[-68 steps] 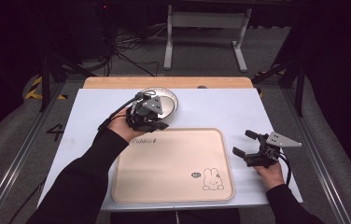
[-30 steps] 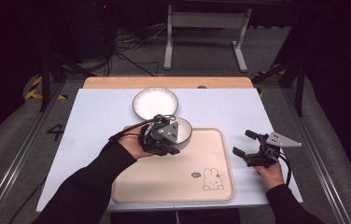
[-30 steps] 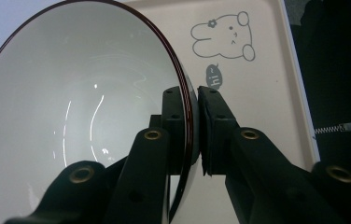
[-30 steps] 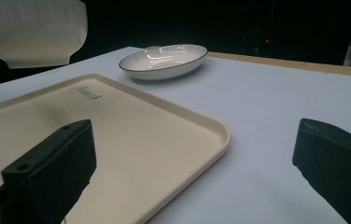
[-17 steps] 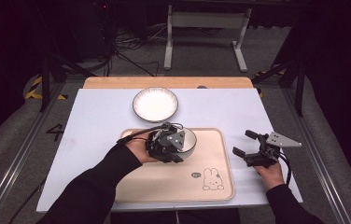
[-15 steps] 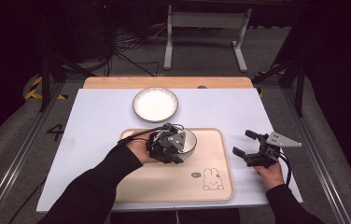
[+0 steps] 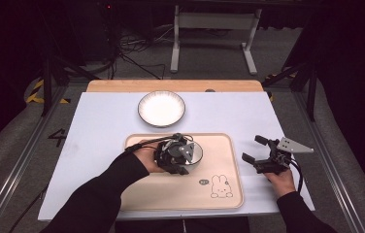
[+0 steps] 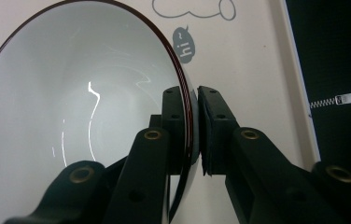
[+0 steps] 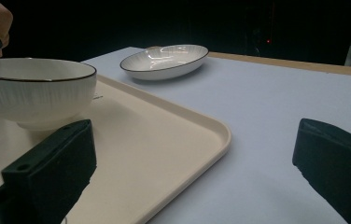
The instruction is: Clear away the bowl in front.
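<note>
Pinching the bowl's (image 8: 85, 126) rim, left gripper (image 8: 190, 128) has one jaw inside, one outside; bowl sits low over the tray (image 7: 229, 194), upper middle (contact with it not certain). Placing step, by my read. Next: settle it flat, then release. Right gripper (image 7: 254, 150) idles agape on the desk (image 7: 98, 131). Plate (image 7: 161, 108) beyond.

Your high view looks forward and down from above your side of the table (image 7: 98, 131), taking in the whole top. Your left gripper view sits very close, looking along its jaws at the bowl (image 8: 80, 121) on the tray (image 8: 257, 70). Your right gripper view looks low across the table from beside the tray (image 9: 164, 140), sharing the bowl (image 9: 33, 95) and the plate (image 9: 164, 58).
</note>
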`<action>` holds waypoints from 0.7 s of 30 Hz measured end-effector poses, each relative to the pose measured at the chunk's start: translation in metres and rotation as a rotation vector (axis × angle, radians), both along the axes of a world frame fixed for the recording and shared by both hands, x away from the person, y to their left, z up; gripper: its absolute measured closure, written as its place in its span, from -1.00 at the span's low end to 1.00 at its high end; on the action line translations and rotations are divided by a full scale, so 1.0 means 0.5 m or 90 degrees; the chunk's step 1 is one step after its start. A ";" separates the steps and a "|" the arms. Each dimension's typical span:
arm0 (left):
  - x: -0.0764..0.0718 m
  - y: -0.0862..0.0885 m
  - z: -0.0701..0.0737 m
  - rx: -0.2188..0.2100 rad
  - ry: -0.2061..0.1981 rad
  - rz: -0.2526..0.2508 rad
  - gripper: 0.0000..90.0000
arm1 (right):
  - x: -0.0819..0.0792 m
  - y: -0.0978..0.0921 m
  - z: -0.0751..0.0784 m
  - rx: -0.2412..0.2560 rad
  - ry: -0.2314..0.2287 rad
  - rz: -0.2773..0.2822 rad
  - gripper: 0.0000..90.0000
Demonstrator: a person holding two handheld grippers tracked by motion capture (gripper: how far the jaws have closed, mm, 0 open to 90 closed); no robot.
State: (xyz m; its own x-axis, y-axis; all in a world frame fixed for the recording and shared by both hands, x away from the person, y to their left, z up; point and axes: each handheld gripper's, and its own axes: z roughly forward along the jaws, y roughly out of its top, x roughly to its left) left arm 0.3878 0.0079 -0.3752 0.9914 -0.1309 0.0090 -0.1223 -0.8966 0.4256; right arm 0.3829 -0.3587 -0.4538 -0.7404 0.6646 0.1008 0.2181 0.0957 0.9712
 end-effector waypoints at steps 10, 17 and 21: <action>0.007 -0.003 -0.019 0.026 0.003 0.007 0.82 | 0.000 0.000 0.000 0.001 0.000 0.000 -1.00; 0.006 -0.002 -0.023 0.023 0.003 0.012 0.82 | 0.000 0.000 0.000 0.000 0.000 0.000 -1.00; 0.005 -0.003 -0.025 0.028 0.005 0.009 0.82 | 0.000 0.000 0.000 -0.001 -0.001 0.001 -1.00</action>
